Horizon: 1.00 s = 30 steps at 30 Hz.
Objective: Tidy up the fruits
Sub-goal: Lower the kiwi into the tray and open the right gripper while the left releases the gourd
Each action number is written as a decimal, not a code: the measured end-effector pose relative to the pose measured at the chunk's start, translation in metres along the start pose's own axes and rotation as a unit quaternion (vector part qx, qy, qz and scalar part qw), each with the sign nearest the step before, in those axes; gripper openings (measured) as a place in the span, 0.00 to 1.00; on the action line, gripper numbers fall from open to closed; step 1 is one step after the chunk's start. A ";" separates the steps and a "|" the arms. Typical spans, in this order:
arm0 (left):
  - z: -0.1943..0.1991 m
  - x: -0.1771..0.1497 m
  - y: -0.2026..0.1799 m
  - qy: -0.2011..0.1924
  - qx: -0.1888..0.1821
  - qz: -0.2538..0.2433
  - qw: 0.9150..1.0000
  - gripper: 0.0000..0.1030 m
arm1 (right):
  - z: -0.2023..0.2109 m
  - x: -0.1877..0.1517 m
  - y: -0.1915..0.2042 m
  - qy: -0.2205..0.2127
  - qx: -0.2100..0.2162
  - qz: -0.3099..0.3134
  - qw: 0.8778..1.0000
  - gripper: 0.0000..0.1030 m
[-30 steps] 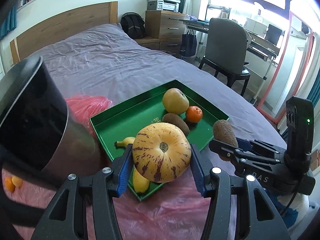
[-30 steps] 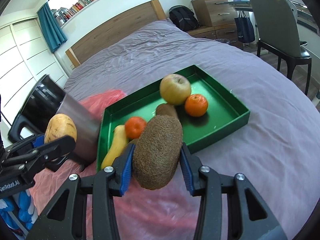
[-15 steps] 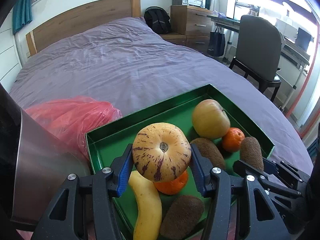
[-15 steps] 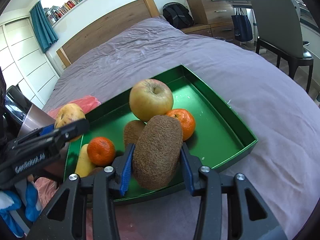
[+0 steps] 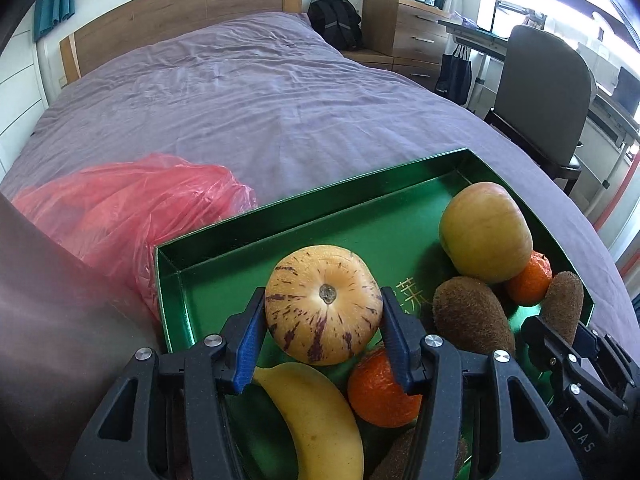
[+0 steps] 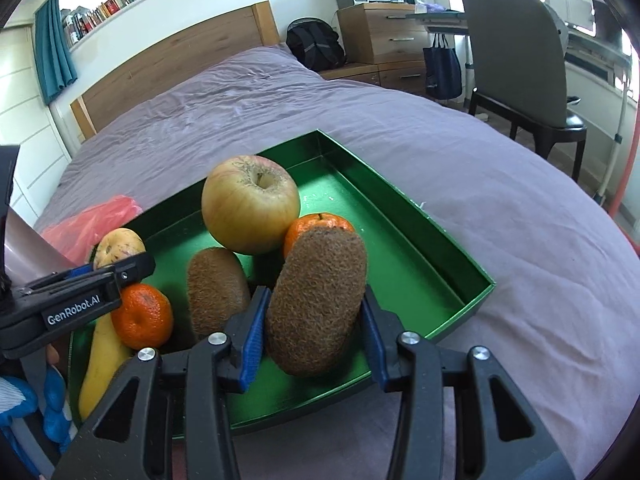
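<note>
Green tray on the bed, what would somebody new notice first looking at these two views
First, the green tray on the purple bed, holding an apple, tangerines, kiwis and a banana. Then the held fruit above it: the left gripper clamps a striped yellow melon, and the right gripper clamps a kiwi. A red plastic bag lies left of the tray.

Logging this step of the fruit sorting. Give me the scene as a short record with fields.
left hand-held gripper: shut on striped melon, over the tray
right hand-held gripper: shut on kiwi, over the tray's near part
tray: green, on the purple bed
in tray: apple, two oranges, banana, more kiwis
beside tray: red plastic bag
</note>
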<state>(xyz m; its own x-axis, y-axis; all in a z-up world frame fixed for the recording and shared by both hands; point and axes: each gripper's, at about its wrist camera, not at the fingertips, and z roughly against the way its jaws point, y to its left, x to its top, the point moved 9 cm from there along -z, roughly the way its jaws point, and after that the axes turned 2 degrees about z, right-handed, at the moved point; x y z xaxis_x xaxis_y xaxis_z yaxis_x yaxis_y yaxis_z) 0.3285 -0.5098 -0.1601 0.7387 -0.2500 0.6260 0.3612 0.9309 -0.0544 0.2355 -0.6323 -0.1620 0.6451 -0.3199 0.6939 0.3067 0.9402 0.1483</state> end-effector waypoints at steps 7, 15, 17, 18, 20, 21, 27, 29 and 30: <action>-0.002 -0.001 -0.005 -0.010 0.004 -0.014 1.000 0.47 | -0.006 -0.002 0.001 -0.010 -0.039 0.033 0.999 0.63; 0.000 -0.002 -0.008 -0.016 0.007 -0.016 1.000 0.48 | -0.012 -0.002 0.007 -0.001 -0.066 0.064 0.996 0.64; 0.001 -0.002 -0.008 -0.019 0.010 -0.019 1.000 0.48 | -0.011 -0.002 0.008 -0.001 -0.069 0.067 0.995 0.64; 0.002 -0.002 -0.007 -0.021 0.012 -0.020 1.000 0.48 | -0.011 -0.001 0.009 0.000 -0.070 0.067 0.995 0.64; 0.003 -0.002 -0.007 -0.023 0.015 -0.021 0.999 0.49 | -0.012 -0.001 0.011 0.000 -0.074 0.068 0.995 0.67; 0.003 -0.002 -0.007 -0.024 0.017 -0.022 0.999 0.52 | -0.012 -0.001 0.012 -0.001 -0.074 0.068 0.995 0.72; 0.006 -0.001 -0.007 -0.030 0.021 -0.028 0.999 0.60 | -0.012 -0.001 0.012 -0.003 -0.080 0.064 0.995 0.94; 0.008 -0.002 -0.008 -0.033 0.022 -0.032 0.999 0.63 | -0.012 0.000 0.012 -0.004 -0.078 0.062 0.995 0.95; 0.008 -0.001 -0.009 -0.035 0.023 -0.033 0.999 0.64 | -0.012 0.000 0.011 -0.004 -0.079 0.063 0.995 0.96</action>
<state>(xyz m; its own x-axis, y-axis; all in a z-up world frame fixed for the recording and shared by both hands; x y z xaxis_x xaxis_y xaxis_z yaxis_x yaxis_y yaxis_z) 0.3195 -0.5156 -0.1541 0.6719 -0.2944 0.6797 0.3804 0.9245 0.0243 0.2469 -0.6228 -0.1688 0.6802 -0.2001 0.7052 0.3307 0.9423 -0.0517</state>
